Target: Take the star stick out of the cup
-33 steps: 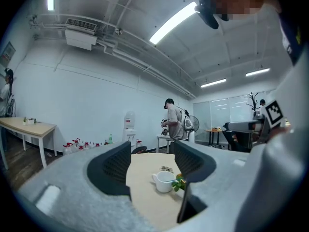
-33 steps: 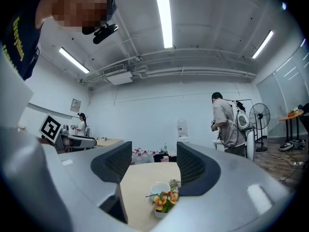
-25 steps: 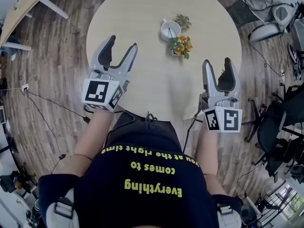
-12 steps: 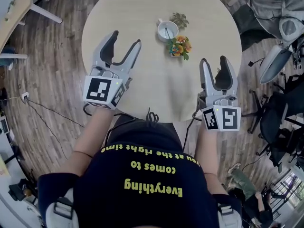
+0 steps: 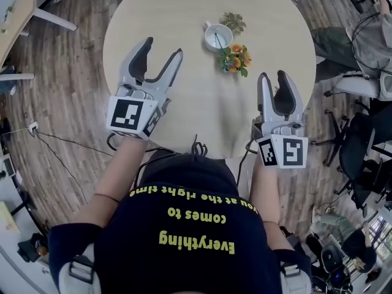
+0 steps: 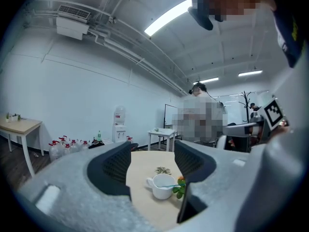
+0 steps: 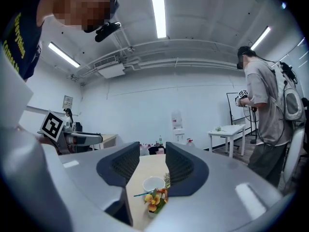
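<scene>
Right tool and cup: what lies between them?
A flower pot stands before the cup, else bare tabletop, per the right gripper view; the right tool, empty, has just been closing its jaws.

Round pale table (image 5: 171, 23) is carrying 3 items: white cup (image 5: 216, 37) is sitting right of centre, green leafy sprig (image 5: 232, 22) at its 1 o'clock, orange flower pot (image 5: 234, 59) at its 5 o'clock.

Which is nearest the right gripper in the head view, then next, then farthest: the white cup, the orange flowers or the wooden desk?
From the right gripper, whose jaws have just been closing, nothing between them:
1. The orange flowers, on the table ahead to its left.
2. The white cup, just beyond the flowers.
3. The wooden desk, on the floor far left.
</scene>
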`<state>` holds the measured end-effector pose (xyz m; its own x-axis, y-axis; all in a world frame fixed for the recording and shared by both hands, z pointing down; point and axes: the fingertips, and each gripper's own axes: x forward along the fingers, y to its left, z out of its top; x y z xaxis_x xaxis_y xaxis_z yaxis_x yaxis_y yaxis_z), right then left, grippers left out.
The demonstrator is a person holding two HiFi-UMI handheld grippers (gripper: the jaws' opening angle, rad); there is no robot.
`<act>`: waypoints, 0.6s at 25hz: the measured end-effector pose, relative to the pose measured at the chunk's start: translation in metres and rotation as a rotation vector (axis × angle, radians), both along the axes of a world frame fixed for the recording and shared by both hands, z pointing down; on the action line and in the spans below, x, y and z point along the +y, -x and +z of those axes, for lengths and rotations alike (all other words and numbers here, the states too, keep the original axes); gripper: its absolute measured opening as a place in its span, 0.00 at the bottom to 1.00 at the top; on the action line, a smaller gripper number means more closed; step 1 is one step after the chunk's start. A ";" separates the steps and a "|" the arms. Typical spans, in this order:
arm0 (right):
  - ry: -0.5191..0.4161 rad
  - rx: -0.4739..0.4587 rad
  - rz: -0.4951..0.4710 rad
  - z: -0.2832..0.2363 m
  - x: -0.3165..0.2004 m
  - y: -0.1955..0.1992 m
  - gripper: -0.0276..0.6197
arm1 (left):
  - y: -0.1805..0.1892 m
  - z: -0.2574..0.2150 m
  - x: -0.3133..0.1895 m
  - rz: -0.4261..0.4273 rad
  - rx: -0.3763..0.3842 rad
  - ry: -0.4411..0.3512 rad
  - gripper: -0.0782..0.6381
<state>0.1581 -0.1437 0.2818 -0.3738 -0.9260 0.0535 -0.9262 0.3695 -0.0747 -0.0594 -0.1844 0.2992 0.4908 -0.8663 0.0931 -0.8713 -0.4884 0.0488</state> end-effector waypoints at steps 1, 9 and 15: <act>0.007 -0.001 -0.002 0.003 -0.001 0.001 0.32 | 0.000 0.001 -0.001 0.000 0.000 0.002 0.50; 0.061 -0.004 -0.037 0.023 -0.011 0.010 0.33 | -0.003 0.016 -0.007 0.003 0.015 0.033 0.50; 0.098 -0.011 -0.040 0.039 -0.017 0.012 0.33 | -0.006 0.027 -0.010 0.007 0.021 0.054 0.50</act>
